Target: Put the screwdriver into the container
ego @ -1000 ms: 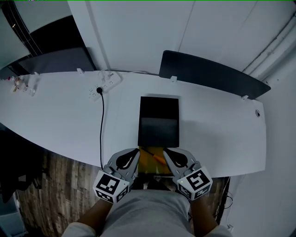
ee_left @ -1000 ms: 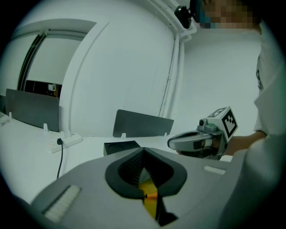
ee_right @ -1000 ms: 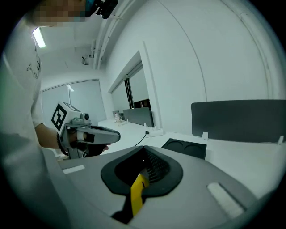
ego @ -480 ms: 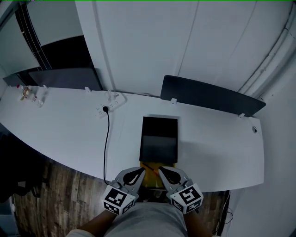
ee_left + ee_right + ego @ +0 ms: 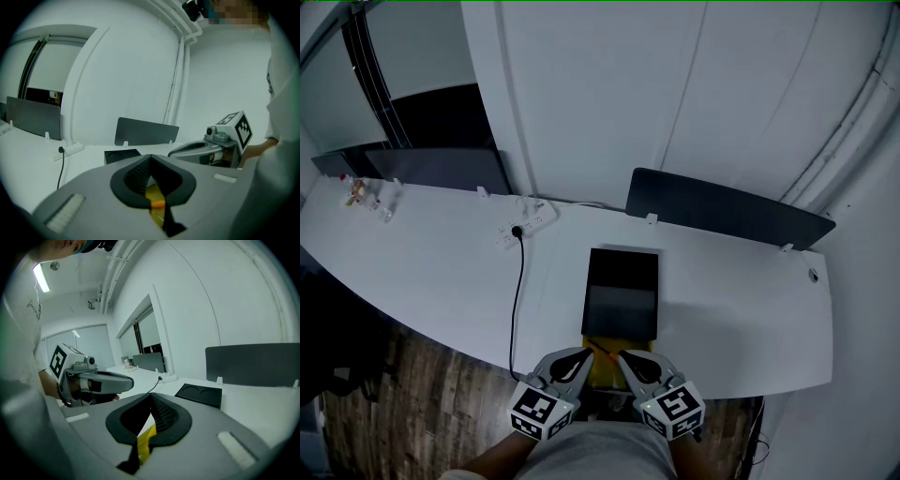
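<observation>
An orange screwdriver [image 5: 601,354] lies on a yellow tray [image 5: 602,370] at the table's near edge, seen through the left jaws as an orange bit [image 5: 158,204]. Just beyond it sits a flat black container [image 5: 621,294] with round recesses in its top [image 5: 199,395]. My left gripper [image 5: 587,354] is at the tray's left side and my right gripper [image 5: 622,357] at its right, the screwdriver between them. Both are shut and hold nothing; their tips meet in the left gripper view [image 5: 150,158] and the right gripper view [image 5: 151,396].
A white power strip [image 5: 525,223] with a black cable [image 5: 517,300] lies at the back left of the white table [image 5: 741,309]. Dark divider panels [image 5: 727,211] stand along the far edge. Small items [image 5: 366,195] sit far left. Wooden floor [image 5: 431,394] shows below the near edge.
The head view has tilted up, so the table and both grippers sit lower and smaller in it. Both grippers stay shut beside the yellow tray, and the screwdriver has not moved.
</observation>
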